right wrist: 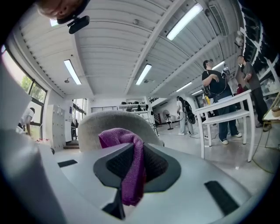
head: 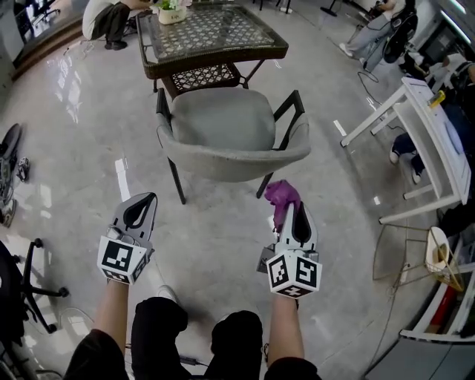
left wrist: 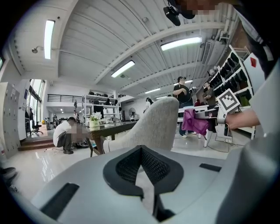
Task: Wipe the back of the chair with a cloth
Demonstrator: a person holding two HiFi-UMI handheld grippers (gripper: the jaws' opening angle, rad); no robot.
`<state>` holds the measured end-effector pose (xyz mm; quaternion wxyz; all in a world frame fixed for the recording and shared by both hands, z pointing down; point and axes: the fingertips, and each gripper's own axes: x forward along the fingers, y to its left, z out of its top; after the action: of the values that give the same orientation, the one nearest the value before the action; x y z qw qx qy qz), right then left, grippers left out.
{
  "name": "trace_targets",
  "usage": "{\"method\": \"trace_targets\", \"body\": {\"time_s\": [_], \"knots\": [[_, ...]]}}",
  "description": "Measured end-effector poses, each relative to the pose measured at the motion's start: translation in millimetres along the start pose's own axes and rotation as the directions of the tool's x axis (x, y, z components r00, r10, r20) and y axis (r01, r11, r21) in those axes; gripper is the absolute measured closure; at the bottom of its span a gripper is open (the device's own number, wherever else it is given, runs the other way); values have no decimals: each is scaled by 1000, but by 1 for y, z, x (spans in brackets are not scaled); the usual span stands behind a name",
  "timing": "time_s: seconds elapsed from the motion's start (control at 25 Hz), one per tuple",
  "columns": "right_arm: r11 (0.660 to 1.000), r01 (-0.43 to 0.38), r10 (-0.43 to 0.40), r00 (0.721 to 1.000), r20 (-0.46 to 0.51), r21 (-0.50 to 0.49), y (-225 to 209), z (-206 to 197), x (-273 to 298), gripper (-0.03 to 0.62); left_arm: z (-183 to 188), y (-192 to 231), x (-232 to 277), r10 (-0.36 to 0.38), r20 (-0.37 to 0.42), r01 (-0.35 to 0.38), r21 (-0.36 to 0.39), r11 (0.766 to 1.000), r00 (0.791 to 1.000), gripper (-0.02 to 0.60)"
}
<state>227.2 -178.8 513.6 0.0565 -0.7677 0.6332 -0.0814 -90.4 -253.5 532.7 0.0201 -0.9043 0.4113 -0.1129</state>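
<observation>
**Purple cloth held beside the back of the grey chair**

Black trousers [head: 194, 332] of the person fill the lower edge of the head view, and both forearms reach forward above them.

On the left side, a black office chair base [head: 35, 291] stands on the shiny grey floor [head: 89, 148]. The left gripper [head: 150, 198] is held over the floor in front of the chair, well apart from it. In the left gripper view its jaws [left wrist: 140, 148] are closed together at the tips and nothing is between them.

In the middle stands the grey upholstered armchair with black metal legs [head: 223, 122]. Its curved back is turned to the person, and its seat faces a dark wicker table with a glass top [head: 223, 58]. A small pot with a plant [head: 171, 10] stands on the far left corner of this table.

To the right, the right gripper [head: 297, 208] is clamped on the purple microfibre cloth [head: 283, 197]. In the right gripper view the cloth [right wrist: 131, 168] is pinched between the two black pads and one fold rises above the jaws, with the rounded chair back [right wrist: 114, 123] directly behind it. In the head view the cloth is just beside the right end of the chair back, near the rear right leg. I cannot tell if it touches the fabric. In the left gripper view the cloth [left wrist: 195, 123] hangs just to the right of the back's edge [left wrist: 158, 124].

At the far right a white table [head: 439, 141] stands on the floor.
</observation>
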Motion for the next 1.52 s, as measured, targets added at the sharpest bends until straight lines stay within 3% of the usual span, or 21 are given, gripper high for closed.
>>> {"method": "trace_targets", "body": {"time_s": [0.36, 0.88, 1.2, 1.52], "knots": [[998, -22, 19, 999, -49, -62, 23, 103, -42, 520, 111, 4, -28, 8, -1, -8, -71, 997, 1000, 572], [996, -83, 81, 995, -60, -32, 60, 250, -83, 520, 271, 4, -70, 34, 46, -30, -84, 996, 998, 572], [987, -149, 145, 987, -69, -57, 96, 311, -103, 521, 331, 8, -109, 69, 71, -61, -108, 992, 995, 572], [985, -152, 149, 988, -46, -78, 106, 364, -116, 522, 378, 12, -132, 68, 99, -58, -99, 993, 993, 572]]}}
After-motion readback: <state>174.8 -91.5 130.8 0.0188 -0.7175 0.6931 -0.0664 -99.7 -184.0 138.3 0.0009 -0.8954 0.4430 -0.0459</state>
